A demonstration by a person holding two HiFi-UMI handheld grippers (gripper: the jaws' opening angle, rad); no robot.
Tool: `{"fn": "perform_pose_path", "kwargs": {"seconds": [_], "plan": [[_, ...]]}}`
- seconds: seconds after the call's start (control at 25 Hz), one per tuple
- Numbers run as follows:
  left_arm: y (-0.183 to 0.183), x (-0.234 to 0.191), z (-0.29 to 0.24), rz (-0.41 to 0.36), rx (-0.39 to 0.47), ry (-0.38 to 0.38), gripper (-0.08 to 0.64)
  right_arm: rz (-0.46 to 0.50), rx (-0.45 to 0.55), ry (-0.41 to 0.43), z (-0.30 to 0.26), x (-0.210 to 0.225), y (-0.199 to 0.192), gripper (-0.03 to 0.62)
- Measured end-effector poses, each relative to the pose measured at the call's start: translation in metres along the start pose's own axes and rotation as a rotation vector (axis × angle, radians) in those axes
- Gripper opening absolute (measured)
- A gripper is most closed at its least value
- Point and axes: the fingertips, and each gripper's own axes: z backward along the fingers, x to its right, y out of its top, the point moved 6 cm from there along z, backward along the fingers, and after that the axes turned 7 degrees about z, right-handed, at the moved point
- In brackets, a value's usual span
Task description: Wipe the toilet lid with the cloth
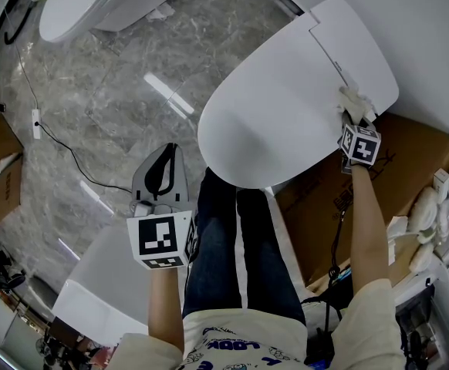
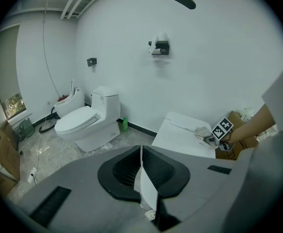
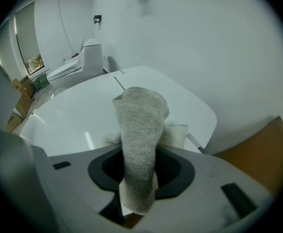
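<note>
right gripper view: cloth held by a narrow fold, lid edge close by

right gripper view shows the right gripper (image 3: 140, 178) with its fingers (image 3: 176, 171) clamped on the cloth (image 3: 140, 130). the cloth is a rolled pale towel that stands up out of the grip and droops over at its tip. in the head view the cloth sits on the rear right part of the toilet lid (image 1: 278, 106), just beside the seam line. it is also near the edge that overhangs a cardboard box (image 1: 413, 168).

the hold is on a thin fold only. a hard drag across the glossy lid could, i judge, pull the towel free or bunch it up, and then the bare fingers would scrape the surface. an outward stroke from this spot could run off the edge onto the box. a cable (image 1: 336, 237) hanging by the right forearm might snag on the box corner during a long sweep.

the left gripper (image 2: 141, 176) has its fingers (image 2: 167, 171) together on nothing. it hangs over the floor (image 1: 116, 99) beside the person's legs (image 1: 240, 230), well apart from the lid, so it steadies nothing.

neither view shows how much of the cloth lies flat on the lid, as the roll hides its own contact. the bowl below is covered by the lid. dirt or wetness on the white surface can't be made out. a pale sliver below the left fingers' seam is too unclear to name.
</note>
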Motion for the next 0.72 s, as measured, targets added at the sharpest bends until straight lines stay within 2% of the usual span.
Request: {"fn": "perform_pose_path", "kwargs": {"seconds": [0.4,0.72], "plan": [[-0.004,-0.004,0.012,0.002,0.016,-0.006,0.015,-0.116,0.011,-0.002,0.016,-0.014,-0.03,0.121],[-0.013,-0.005,0.021,0.008,0.017,-0.016,0.015,-0.106,0.016,-0.007,0.026,-0.034,-0.047,0.121]]}}
